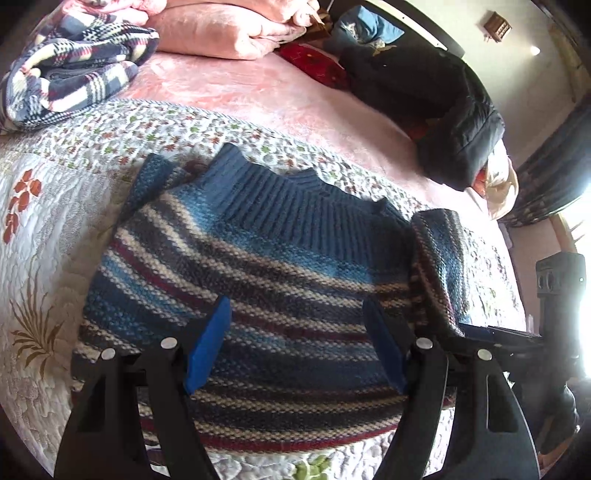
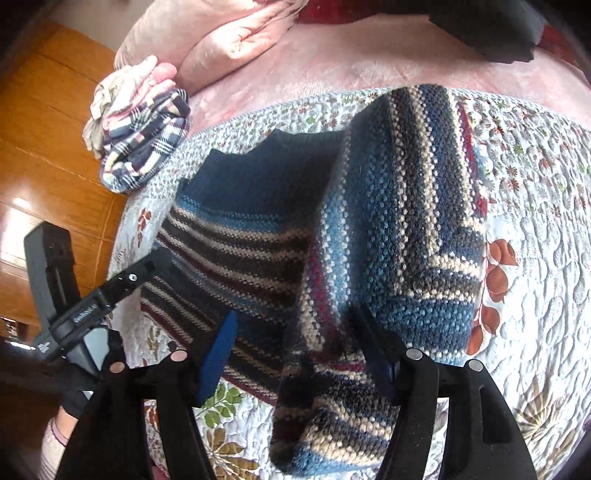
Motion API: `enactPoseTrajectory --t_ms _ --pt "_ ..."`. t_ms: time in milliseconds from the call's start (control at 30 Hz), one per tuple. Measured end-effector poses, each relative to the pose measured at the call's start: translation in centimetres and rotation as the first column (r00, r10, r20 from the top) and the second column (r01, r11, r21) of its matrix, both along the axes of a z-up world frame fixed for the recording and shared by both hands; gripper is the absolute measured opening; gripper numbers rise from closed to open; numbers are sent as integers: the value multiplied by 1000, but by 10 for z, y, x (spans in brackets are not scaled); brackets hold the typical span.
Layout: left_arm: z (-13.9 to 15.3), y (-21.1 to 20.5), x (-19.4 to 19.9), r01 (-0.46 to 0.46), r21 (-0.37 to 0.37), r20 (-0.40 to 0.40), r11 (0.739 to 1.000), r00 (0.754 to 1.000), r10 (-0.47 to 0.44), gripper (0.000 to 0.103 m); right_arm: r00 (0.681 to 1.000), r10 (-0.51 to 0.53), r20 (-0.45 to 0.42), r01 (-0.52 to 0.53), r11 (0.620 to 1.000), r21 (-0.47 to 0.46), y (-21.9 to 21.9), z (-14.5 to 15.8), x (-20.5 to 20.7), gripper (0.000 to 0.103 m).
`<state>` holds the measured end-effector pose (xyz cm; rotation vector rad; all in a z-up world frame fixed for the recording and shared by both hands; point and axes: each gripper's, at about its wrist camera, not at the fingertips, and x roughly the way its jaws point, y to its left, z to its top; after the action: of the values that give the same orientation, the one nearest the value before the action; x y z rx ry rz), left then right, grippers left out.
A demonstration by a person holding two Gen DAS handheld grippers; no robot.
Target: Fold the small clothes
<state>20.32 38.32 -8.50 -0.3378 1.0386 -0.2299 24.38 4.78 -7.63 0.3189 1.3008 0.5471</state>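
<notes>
A small striped knit sweater (image 1: pixel 258 280), blue, cream and maroon, lies flat on the quilt with its ribbed blue collar (image 1: pixel 295 195) away from me. My left gripper (image 1: pixel 295 306) hovers open above the sweater's body, blue pads wide apart. One sleeve (image 2: pixel 399 221) is turned up over the sweater's (image 2: pixel 236 236) side and runs down between the fingers of my right gripper (image 2: pixel 291 317), which is open. In the left wrist view that sleeve (image 1: pixel 439 258) stands at the right, beside the right gripper's black body (image 1: pixel 509 336). The left gripper's body (image 2: pixel 92 306) shows at the left of the right wrist view.
The floral quilt (image 1: pixel 55 229) covers a pink bed. A plaid blanket (image 1: pixel 74 66) and pink pillows (image 1: pixel 221 33) lie at the back left, a dark jacket (image 1: pixel 443 110) at the back right. A gloved hand (image 2: pixel 74 395) and wooden panelling (image 2: pixel 55 110) sit left.
</notes>
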Motion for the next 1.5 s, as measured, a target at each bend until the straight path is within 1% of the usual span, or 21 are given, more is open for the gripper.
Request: enactPoseTrajectory --t_ms 133,167,233,300,400,500,533,567,600,667,700,733,833,1033,1100,1167,1233,1300,1400,1433,1500 --pt "-2 -13 1 34 -24 -19 999 999 -34 73 999 -32 35 31 999 15 -27 22 -18 66" --pt "-2 -18 1 45 -27 -22 999 999 -46 73 998 -42 37 42 999 7 -34 26 -22 66" --pt "-3 -30 1 68 -32 -28 997 997 -69 74 997 -68 41 68 998 -13 -49 33 -29 66" --pt "-4 -43 2 96 -54 -37 994 995 -98 75 995 -88 35 88 996 3 -62 34 -32 66" --pt "-9 -65 7 124 -128 -68 984 989 -134 76 989 -148 -2 148 988 54 -83 22 -25 66" --pt "-17 -91 16 129 -235 -103 963 982 -156 77 983 -160 -89 174 968 182 -98 2 -18 66" --pt "-20 -98 19 128 -257 -106 958 981 -160 78 982 -155 -107 174 964 201 -99 -4 -17 66" --pt "-25 -108 25 126 -288 -112 949 980 -164 78 982 -146 -118 167 967 194 -97 -9 -16 66" --pt "-30 -116 29 124 -303 -126 945 978 -169 79 984 -135 -119 155 972 179 -94 -11 -16 66" --pt "-41 -133 39 121 -293 -161 948 972 -173 79 986 -120 -113 138 975 173 -91 -12 -15 66" --pt "-45 -138 42 115 -296 -165 948 972 -169 79 987 -114 -112 133 976 174 -90 -12 -15 66" --pt "-47 -141 45 107 -314 -162 943 973 -164 79 989 -105 -106 122 978 168 -90 -11 -15 66" --pt "-50 -147 49 85 -380 -164 921 974 -158 79 994 -72 -86 82 989 126 -85 -10 -16 67" --pt "-46 -162 61 103 -432 -140 896 974 -179 79 995 -32 -93 45 990 137 -70 -21 -20 68" --pt "-46 -166 65 110 -436 -142 893 972 -189 79 996 -17 -92 30 989 145 -61 -22 -22 68" --pt "-45 -175 71 140 -421 -153 896 963 -222 79 996 15 -89 -3 990 139 -49 -21 -23 68" --pt "-48 -184 78 184 -402 -182 897 944 -276 81 996 31 -78 -22 993 115 -39 -19 -25 68" --pt "-50 -187 85 206 -391 -194 897 934 -299 80 997 38 -69 -31 994 101 -35 -17 -25 68" --pt "-57 -190 91 210 -439 -212 874 921 -328 79 997 31 -76 -22 993 115 -34 -17 -24 69" --pt "-61 -192 91 208 -456 -223 865 915 -337 77 997 30 -77 -20 992 121 -40 -17 -25 69" --pt "-67 -197 90 216 -468 -230 857 906 -354 74 996 32 -81 -21 992 125 -45 -18 -28 69"
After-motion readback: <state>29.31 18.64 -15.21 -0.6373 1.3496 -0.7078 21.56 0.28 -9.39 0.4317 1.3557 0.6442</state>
